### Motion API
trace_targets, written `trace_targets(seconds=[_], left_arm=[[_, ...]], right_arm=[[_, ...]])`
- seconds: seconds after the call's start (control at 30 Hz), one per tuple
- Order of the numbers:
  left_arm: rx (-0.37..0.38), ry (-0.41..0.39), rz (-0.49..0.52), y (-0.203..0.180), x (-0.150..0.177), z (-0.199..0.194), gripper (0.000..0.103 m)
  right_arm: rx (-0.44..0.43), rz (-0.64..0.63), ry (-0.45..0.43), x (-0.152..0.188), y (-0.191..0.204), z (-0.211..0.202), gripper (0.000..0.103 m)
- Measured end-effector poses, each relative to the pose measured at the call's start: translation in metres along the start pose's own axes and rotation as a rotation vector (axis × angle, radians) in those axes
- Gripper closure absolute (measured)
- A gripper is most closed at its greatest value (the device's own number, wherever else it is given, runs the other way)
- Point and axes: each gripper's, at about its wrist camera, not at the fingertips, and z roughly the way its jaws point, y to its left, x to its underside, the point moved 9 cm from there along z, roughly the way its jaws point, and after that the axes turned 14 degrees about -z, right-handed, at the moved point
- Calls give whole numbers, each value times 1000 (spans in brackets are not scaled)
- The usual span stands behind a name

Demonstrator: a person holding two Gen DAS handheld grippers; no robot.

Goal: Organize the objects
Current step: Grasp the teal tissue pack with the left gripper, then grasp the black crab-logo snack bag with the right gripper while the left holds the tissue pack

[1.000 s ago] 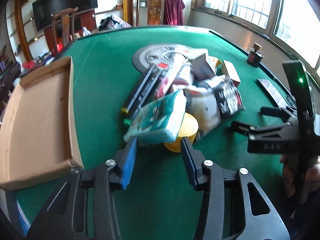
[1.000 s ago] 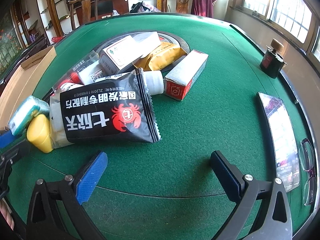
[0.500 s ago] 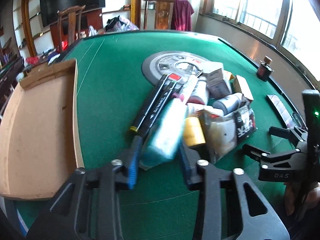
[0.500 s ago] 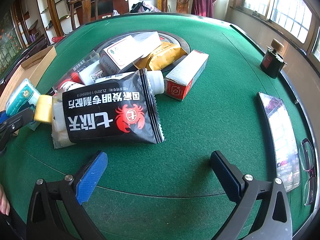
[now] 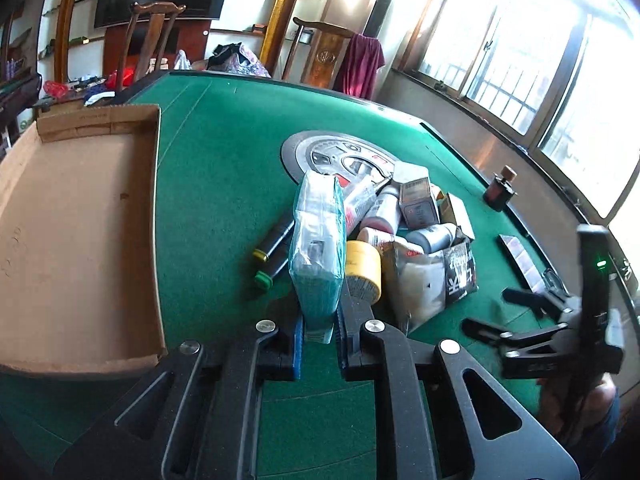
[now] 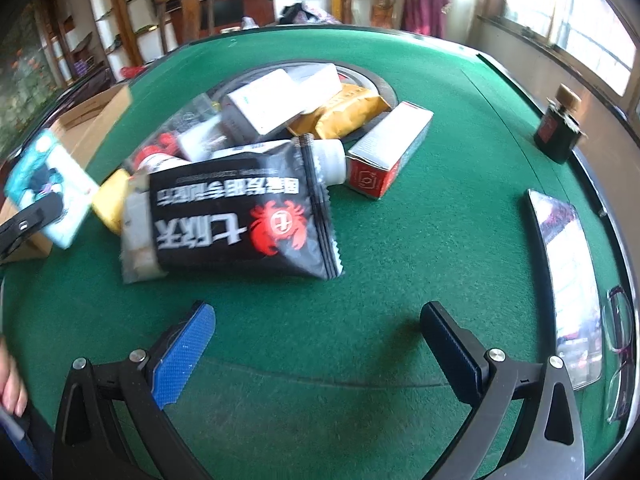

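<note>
Jaws of the left gripper [image 5: 318,334] pinch the near end of a teal tissue pack [image 5: 318,248], raised on edge beside the yellow tape roll [image 5: 362,270] near the cardboard tray [image 5: 80,236]; the right gripper [image 6: 316,344] hangs spread wide over green felt [image 6: 400,240], just short of the black crab-print pouch [image 6: 240,224].

The left gripper [image 5: 318,334] is closing its jaws on the teal packet [image 5: 318,248], which is now standing on edge between the blue pads instead of lying flat on the pile. The packet is coming away from the yellow jar [image 5: 362,270] it was resting on, and the jar is now showing its full side. In the right wrist view the teal packet [image 6: 50,190] is rising at the left edge, tilted and blurred, clear of the black crab bag [image 6: 240,220].
</note>
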Motion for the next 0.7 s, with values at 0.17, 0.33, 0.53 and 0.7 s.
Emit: trace_targets(seconds=[0.17,0.33,0.53,0.7], left_arm=[[63,-8,-25,0,-3,-5,91],[77,-6,-19,-1,-2,-5,91],[79,-7,-25,1,-4,-5,91],[86,2,-27,1,-3,-5,91]], right_arm=[[-79,-95,-203,-5,1,-50,1],[-177,-328,-287,-28,27,-65,1],[-64,-806,-215,-53,71,-36,1],[-13,-1001,-92,-52,78,4,33]])
